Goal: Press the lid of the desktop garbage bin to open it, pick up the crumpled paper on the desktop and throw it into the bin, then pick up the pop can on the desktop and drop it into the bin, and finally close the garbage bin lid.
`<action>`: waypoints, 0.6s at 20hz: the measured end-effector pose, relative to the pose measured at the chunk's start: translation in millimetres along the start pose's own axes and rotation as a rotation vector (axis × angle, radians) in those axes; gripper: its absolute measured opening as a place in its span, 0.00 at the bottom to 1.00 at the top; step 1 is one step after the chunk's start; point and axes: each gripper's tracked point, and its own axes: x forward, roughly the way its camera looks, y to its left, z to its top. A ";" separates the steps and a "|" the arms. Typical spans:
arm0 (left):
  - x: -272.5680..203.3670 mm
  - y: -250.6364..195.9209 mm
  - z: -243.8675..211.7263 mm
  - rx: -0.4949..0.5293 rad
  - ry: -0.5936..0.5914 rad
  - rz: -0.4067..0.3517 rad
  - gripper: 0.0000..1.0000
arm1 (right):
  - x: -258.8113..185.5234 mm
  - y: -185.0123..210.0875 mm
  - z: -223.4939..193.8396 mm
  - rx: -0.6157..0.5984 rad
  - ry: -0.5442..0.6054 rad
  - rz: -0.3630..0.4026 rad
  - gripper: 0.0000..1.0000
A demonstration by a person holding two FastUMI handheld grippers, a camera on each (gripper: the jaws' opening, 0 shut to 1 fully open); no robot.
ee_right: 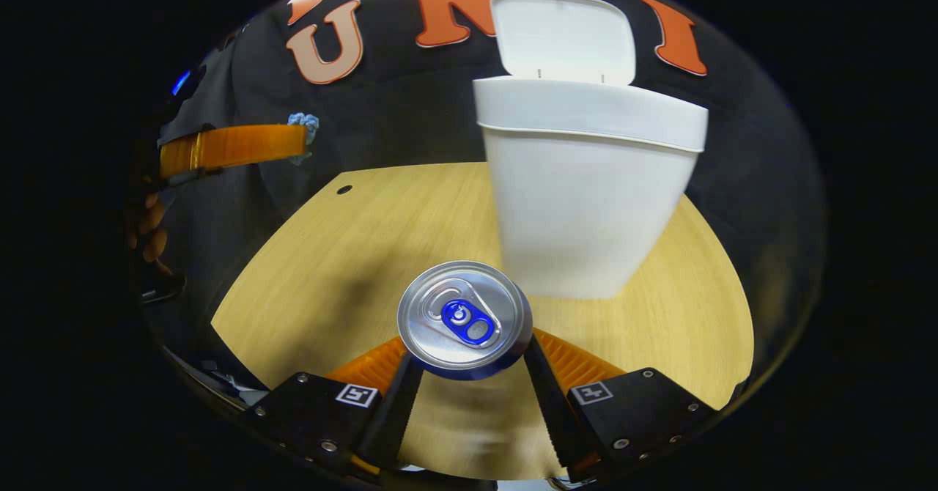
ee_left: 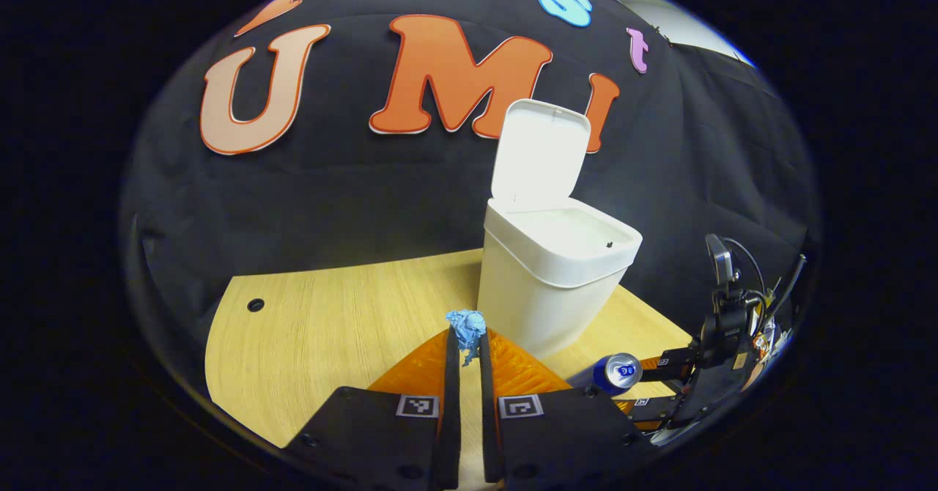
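Bin: the bin (ee_left: 549, 286) stands toward the far edge of the bench (ee_left: 315, 330) with its lid (ee_left: 541, 150) tipped up and back, so the mouth is open to you.
Left gripper: your left gripper (ee_left: 466, 355) is nearly closed, its two fingers pinching the crumpled paper (ee_left: 466, 327) at their tips; the paper is lifted off the bench and sits short of the bin, not over the mouth.
Right gripper: your right gripper (ee_right: 469, 370) is set about as wide as the can (ee_right: 463, 316), with a finger against each side; it looks gripped. The can is upright, on the near side of the bin.
Can and bench: I cannot tell whether the can rests on the wood or is raised.
Done, by how things lie: lid open, paper in hand, can in hand.
Left: paper into the bin, can into the bin, lid shut.
Inside of bin: what shows of it looks bare.
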 end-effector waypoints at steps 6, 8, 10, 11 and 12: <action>14.5 -22.3 30.4 0.055 -0.093 -0.030 0.16 | -8.4 -36.2 -11.8 0.072 -0.009 -0.032 0.80; 19.3 -29.2 38.4 0.065 -0.121 -0.042 0.16 | -12.5 -44.6 -14.8 0.094 -0.014 -0.040 0.80; 26.9 -35.3 47.0 0.081 -0.152 -0.048 0.16 | -13.8 -54.1 -16.8 0.119 -0.018 -0.042 0.81; 29.6 -36.8 50.3 0.088 -0.162 -0.052 0.16 | -15.2 -60.0 -18.0 0.130 -0.021 -0.045 0.80; 32.2 -39.1 52.5 0.090 -0.169 -0.059 0.16 | -17.1 -64.3 -19.4 0.137 -0.024 -0.047 0.80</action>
